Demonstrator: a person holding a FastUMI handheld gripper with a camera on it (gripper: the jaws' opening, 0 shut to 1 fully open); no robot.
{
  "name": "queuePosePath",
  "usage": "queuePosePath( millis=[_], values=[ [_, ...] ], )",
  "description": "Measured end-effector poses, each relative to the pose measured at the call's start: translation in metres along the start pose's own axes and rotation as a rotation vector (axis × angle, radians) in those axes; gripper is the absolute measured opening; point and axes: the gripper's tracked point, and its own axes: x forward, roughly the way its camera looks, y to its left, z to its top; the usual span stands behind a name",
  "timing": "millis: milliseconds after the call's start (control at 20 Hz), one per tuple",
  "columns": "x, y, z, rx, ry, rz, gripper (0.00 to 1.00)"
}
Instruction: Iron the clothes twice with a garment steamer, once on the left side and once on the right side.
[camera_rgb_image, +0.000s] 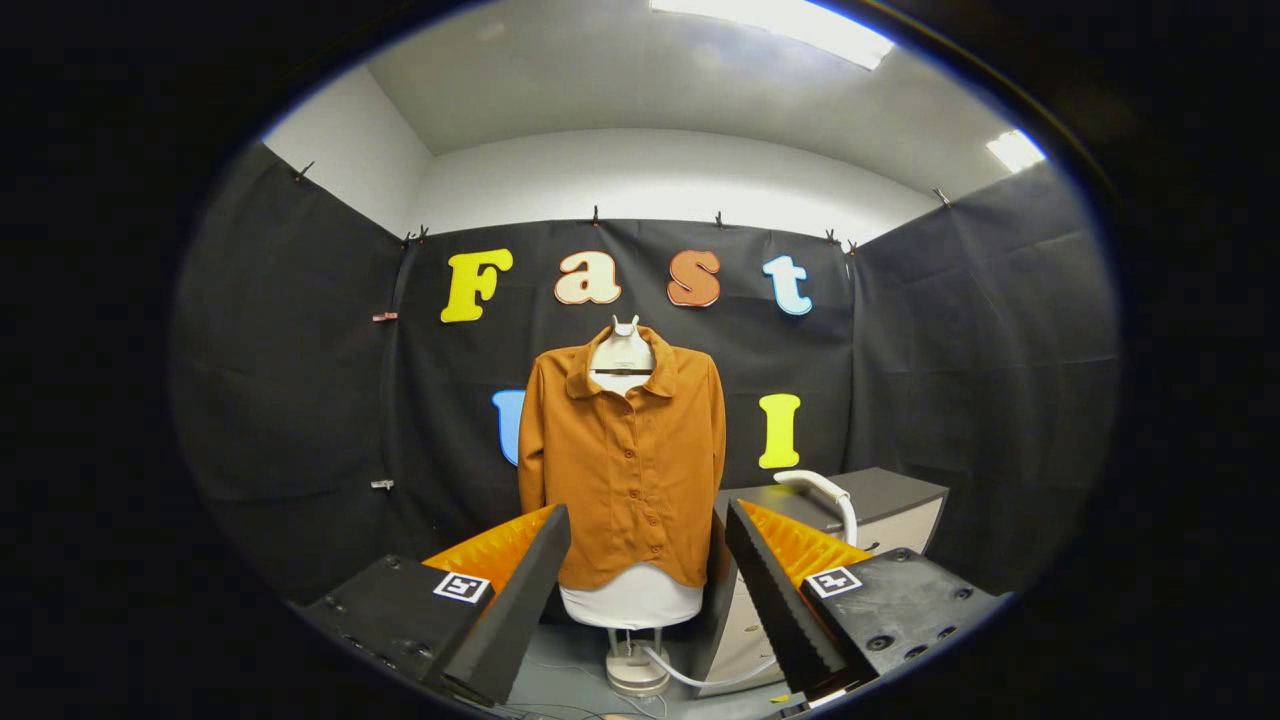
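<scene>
Rust-orange long-sleeved button-up shirt with a spread collar, hung at centre on a white dress-form torso, buttoned down the front, sleeves hanging straight at both sides. White neck of the form visible inside the collar at 12 o'clock of the shirt, white lower body of the form showing below the hem at 6 o'clock. Beneath that, a pale pole on a round white base resting on the grey floor.

At 4 o'clock of the shirt, a white curved steamer handle lying on top of a grey-topped cabinet, just beside the shirt's sleeve. White hose running along the floor between the round base and the foot of the cabinet; exact ends hard to tell.

Gripper in the foreground, facing the shirt, fingers spread wide apart with nothing between them and nothing held. Shirt's lower half and the form's white bottom seen through the gap, well beyond the fingertips. One finger at 7 o'clock of the shirt, the other at 5 o'clock, the latter overlapping the cabinet's front. Square black-and-white marker on each finger block.

Black cloth wall behind and at both sides, pinned with small clips along its top edge. White wall and ceiling above, bright ceiling lights at 1 o'clock.
</scene>
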Motion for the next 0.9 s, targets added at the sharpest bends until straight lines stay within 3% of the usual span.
queuePosePath(
  millis=[900],
  values=[
    [0.004,0.02,-0.014,-0.011,0.021,-0.109,0.98]
  ],
)
